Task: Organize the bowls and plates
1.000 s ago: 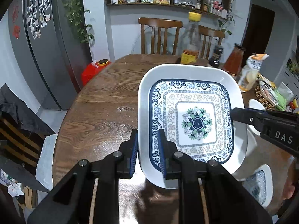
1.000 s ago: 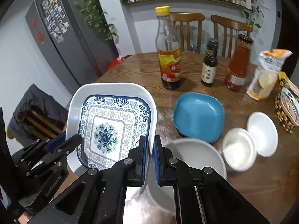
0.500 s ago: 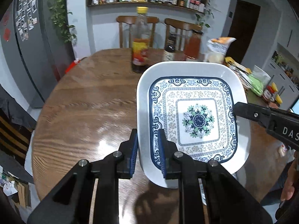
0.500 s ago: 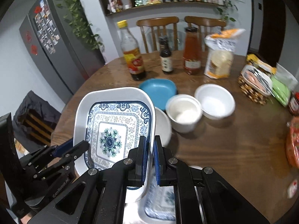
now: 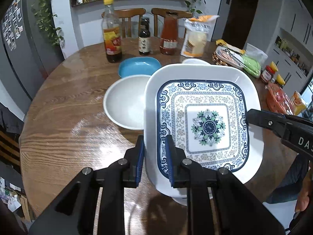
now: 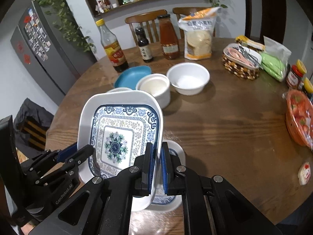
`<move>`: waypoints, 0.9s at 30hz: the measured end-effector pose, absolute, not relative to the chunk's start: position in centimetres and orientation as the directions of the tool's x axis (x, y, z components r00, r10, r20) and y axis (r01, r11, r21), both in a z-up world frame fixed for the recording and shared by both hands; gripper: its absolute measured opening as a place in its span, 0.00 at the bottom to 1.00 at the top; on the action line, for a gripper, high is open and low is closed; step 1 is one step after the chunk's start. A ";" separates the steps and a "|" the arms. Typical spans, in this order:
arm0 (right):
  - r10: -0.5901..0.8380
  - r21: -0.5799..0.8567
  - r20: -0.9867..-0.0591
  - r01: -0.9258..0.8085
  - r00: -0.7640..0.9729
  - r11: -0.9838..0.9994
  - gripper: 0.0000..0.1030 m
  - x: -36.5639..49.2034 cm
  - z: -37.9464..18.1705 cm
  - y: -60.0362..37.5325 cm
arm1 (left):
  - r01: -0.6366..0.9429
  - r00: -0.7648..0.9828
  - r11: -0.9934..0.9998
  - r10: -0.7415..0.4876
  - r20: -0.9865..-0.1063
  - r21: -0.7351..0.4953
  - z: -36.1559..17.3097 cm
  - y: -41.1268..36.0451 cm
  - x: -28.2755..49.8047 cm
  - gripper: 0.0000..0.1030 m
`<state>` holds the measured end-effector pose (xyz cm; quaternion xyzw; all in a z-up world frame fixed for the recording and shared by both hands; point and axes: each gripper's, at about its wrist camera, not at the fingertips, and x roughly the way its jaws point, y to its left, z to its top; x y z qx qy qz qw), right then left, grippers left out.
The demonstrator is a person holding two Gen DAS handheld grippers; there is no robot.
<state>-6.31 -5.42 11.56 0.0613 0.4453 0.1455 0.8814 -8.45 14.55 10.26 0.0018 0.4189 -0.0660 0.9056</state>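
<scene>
A square white plate with a blue floral pattern (image 5: 205, 121) is held in the air between both grippers. My left gripper (image 5: 154, 156) is shut on its left rim. My right gripper (image 6: 157, 162) is shut on its right rim; the plate also shows in the right wrist view (image 6: 119, 135). A second patterned plate (image 6: 172, 176) lies on the table right under it, mostly hidden. A white round plate (image 5: 125, 105), a blue dish (image 5: 138, 67), a white cup-like bowl (image 6: 154, 88) and a white bowl (image 6: 187, 78) sit farther back.
The round wooden table (image 6: 225, 127) carries sauce bottles (image 6: 111, 45), a flour bag (image 6: 197, 33), a woven basket (image 6: 240, 60), jars (image 6: 295, 76) and an orange packet (image 6: 299, 117). Chairs (image 5: 129, 19) stand behind it. A fridge (image 6: 39, 49) stands at the left.
Both grippers have carried the patterned plate to the right and nearer, so that it now hangs over the second patterned plate. The bowls and bottles came into the left view.
</scene>
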 end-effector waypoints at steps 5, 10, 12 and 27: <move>0.321 0.252 -0.777 -0.201 0.541 0.947 0.10 -6.8 10.3 -6.3 | 0.127 0.625 0.991 -0.108 -0.773 -0.036 9.4 13.1 -9.3 0.18; 0.331 0.257 -0.793 -0.212 0.511 0.943 0.10 -6.8 8.7 -6.6 | 0.117 0.602 0.993 -0.094 -0.793 -0.029 8.3 12.4 -9.8 0.18; 0.344 0.272 -0.799 -0.214 0.494 0.938 0.10 -6.7 7.9 -6.7 | 0.112 0.590 0.993 -0.085 -0.803 -0.023 7.7 12.3 -9.9 0.18; 0.356 0.309 -0.843 -0.179 0.403 0.934 0.10 -5.3 3.0 -6.7 | 0.089 0.501 0.996 -0.026 -0.865 0.021 3.9 11.7 -9.0 0.18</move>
